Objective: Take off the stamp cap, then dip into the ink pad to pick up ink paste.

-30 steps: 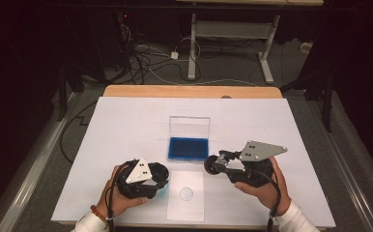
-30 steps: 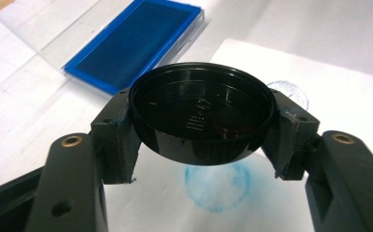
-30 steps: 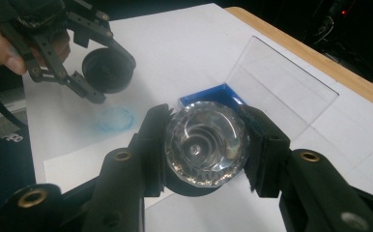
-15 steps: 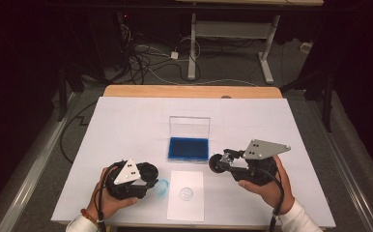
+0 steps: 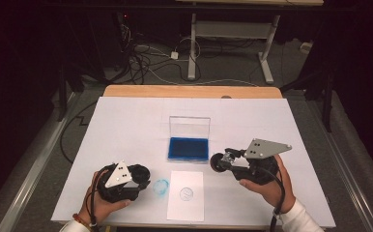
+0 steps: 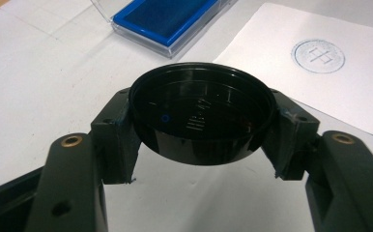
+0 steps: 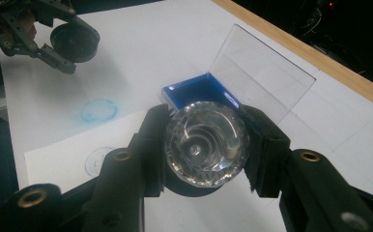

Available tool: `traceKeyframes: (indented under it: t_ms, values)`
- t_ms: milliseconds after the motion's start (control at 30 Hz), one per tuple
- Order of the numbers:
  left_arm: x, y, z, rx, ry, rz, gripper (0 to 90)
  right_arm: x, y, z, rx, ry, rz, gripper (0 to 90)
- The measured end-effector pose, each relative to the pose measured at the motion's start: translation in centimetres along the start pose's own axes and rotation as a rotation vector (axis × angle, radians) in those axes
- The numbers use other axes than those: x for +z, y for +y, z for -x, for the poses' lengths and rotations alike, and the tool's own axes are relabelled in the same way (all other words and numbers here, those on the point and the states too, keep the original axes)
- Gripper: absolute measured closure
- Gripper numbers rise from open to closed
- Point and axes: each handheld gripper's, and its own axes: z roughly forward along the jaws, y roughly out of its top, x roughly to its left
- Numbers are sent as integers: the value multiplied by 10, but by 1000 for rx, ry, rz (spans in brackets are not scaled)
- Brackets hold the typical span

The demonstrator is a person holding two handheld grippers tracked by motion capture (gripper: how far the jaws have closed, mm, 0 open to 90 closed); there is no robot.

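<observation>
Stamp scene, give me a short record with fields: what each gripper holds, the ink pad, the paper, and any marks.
left gripper: shut on black round cap
right gripper: shut on clear-handled stamp
ink pad: blue, clear lid standing open
paper sheet: one round stamp print
table cover: round blue smudge left of the sheet

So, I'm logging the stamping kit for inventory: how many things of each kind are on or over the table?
Stamp with clear knob: 1
Black round cap: 1
Blue ink pad in open clear case: 1
Stamped paper sheet: 1
Total: 4
</observation>
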Motion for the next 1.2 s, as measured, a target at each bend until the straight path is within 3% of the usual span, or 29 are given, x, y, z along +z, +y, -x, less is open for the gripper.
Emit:
traceKeyframes:
  t_ms: [667,1000,1200]
  values:
    - [-10,-18,-1,-26,21,-22,361,1,2,1,-4,-14,4,573]
    - [-7,-18,0,-24,15,-36,361,6,17,13,0,-27,5,573]
    - [-5,-18,0,-24,10,-41,361,14,29,24,5,-21,-28,573]
